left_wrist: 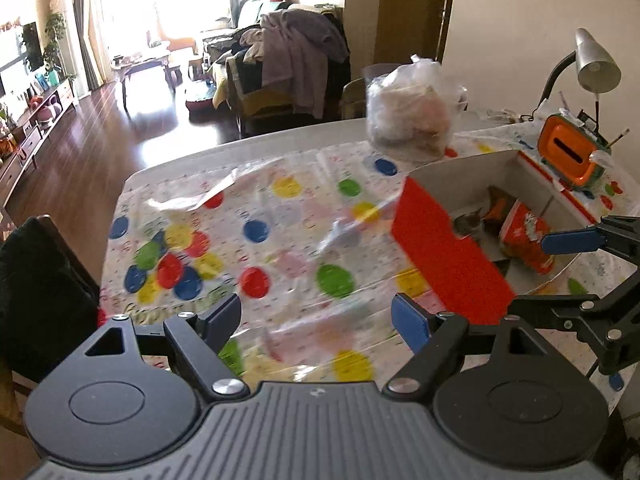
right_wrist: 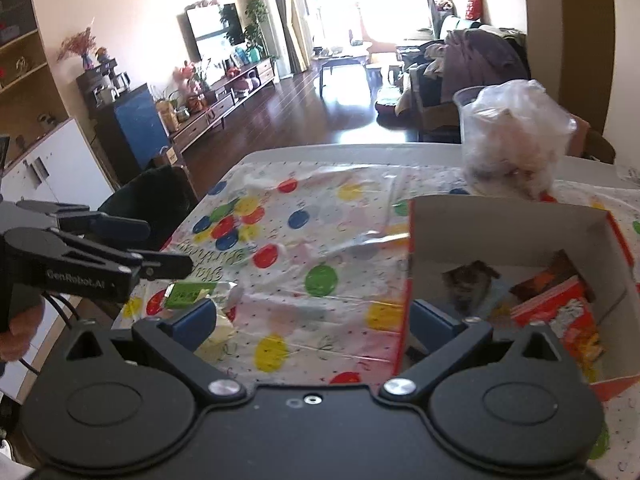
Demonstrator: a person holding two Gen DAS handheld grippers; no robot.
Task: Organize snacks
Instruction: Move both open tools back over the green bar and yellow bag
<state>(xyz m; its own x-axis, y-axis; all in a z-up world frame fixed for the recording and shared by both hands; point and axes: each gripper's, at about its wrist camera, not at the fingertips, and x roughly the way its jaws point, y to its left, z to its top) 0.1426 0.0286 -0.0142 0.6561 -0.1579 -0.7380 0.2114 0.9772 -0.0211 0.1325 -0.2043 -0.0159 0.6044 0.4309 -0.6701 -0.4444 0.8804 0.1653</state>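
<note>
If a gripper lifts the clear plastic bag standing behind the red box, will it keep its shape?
Probably not. The clear, crinkled plastic bag looks thin, so it would likely sag and slip between pads. Its lumpy pale contents seem loose and may shift. It stands tall, so a push could tip it.

Table (left_wrist: 248, 148): dotted cloth (left_wrist: 280, 240), red box (left_wrist: 448, 256).

The left gripper (left_wrist: 318, 316) is showing a ribbed grey housing, black linkage arms with silver screws and blue pads (left_wrist: 410, 322). The right gripper (right_wrist: 316, 318) is wearing a smooth black housing, round caps and blue pads (right_wrist: 196, 320). White lettering and a black cable are showing near the hand (right_wrist: 18, 334).
</note>
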